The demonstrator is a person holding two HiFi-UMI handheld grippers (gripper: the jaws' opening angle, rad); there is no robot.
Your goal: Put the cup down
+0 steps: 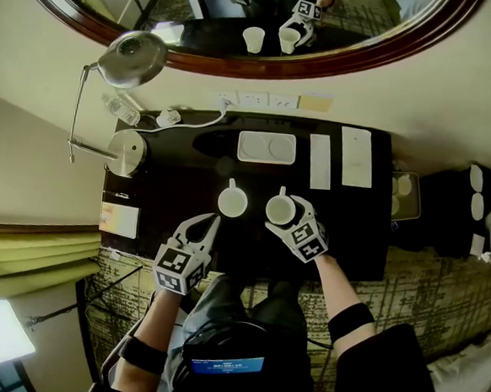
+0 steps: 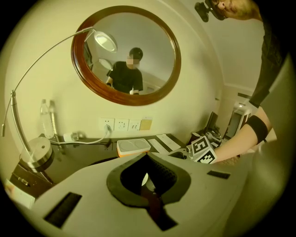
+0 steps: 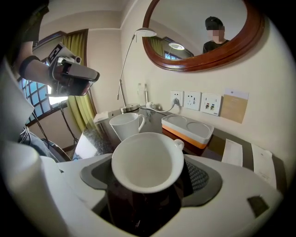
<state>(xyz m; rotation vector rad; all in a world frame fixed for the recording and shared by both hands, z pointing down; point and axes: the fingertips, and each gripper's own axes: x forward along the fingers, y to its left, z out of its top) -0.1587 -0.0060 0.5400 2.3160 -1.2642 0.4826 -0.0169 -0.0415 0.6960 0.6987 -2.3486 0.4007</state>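
Note:
A white handled cup point(image 1: 279, 209) sits tilted between the jaws of my right gripper point(image 1: 285, 213), which is shut on it just above the dark desk point(image 1: 179, 186). In the right gripper view the cup point(image 3: 147, 161) fills the gap between the pads, its mouth facing the camera and its handle on the far right. A second white cup point(image 1: 232, 202) stands upright on the desk just left of it, also seen as the cup point(image 3: 126, 124) ahead of the held one. My left gripper point(image 1: 212, 224) rests near the desk's front edge, shut and empty, its tips point(image 2: 147, 155) pointing at that standing cup.
A white tray point(image 1: 267, 147) with two round recesses lies behind the cups, with paper cards point(image 1: 356, 156) to its right. A chrome lamp point(image 1: 127, 151) and water bottle point(image 1: 121, 108) occupy the desk's left end. A round mirror point(image 1: 384, 54) hangs above wall sockets point(image 1: 255, 99).

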